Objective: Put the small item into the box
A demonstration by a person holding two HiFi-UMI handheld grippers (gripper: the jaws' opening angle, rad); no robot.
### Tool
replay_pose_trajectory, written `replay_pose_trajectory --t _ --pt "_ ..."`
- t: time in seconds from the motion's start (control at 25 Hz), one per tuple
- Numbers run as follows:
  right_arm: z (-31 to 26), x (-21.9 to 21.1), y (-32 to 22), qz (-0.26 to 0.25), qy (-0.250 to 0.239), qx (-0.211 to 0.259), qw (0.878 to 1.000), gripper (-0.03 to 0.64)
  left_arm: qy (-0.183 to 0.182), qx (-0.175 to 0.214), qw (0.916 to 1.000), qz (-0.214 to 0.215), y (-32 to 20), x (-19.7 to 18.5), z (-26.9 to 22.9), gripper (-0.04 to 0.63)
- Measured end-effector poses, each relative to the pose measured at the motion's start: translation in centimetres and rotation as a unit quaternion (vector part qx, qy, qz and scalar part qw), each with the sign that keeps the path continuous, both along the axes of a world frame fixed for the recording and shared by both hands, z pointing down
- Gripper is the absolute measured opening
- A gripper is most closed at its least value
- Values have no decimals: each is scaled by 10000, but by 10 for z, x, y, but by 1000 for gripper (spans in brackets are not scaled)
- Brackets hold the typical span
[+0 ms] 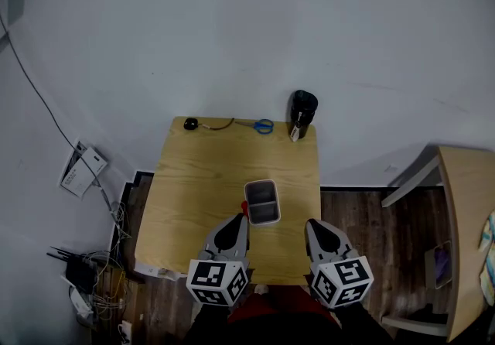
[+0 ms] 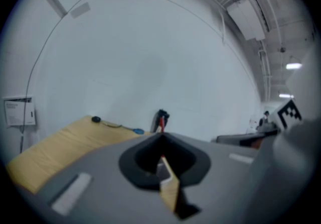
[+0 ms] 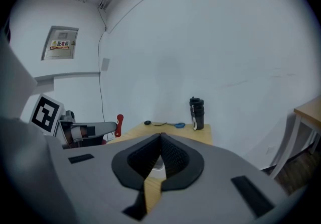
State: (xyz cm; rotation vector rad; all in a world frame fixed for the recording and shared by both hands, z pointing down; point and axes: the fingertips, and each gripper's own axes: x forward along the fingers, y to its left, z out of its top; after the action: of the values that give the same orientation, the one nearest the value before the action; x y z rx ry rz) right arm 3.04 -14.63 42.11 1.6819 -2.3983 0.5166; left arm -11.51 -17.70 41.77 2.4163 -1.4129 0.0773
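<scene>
**While clamped in the left gripper [image 1: 240, 218], just short of the box [image 1: 262, 202]**

Where seen from the head view: small red item [image 1: 244, 210] pinched upright at the left gripper's tips, just off the near left corner of the box. Touching the box or apart, cannot tell. Checked in the left gripper view: jaws pressed together, with a red sliver poking up past the tips.

Box: grey, oblong, split into two compartments. Lying flat on the wooden table [image 1: 193, 181], toward the near edge and roughly midway across.

Right gripper [image 1: 312, 224]: over the near edge of the table, to the right of the box and apart from it. Jaws closed tip to tip with nothing between them. Only a pale scrap of the box seen through the hollow behind the pads.

Along the far edge of the table, left to right: small black round object [image 1: 190, 124] trailing a thin cable, blue scissors [image 1: 264, 126], black bottle [image 1: 302, 114] standing upright at the far right corner.

Off the table: tangle of cables [image 1: 93, 289] on the floor at left, second table [image 1: 464, 204] at right.
</scene>
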Motion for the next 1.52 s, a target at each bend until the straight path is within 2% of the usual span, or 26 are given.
replay_pose_trajectory --t 0.52,1.52 --pt "9 18 -29 -21 -23 -140 9999 8 -195 -196 9995 165 -33 31 15 5" --pt "49 35 -49 -235 -43 -688 9973 8 -508 -1011 9935 136 -56 58 84 6"
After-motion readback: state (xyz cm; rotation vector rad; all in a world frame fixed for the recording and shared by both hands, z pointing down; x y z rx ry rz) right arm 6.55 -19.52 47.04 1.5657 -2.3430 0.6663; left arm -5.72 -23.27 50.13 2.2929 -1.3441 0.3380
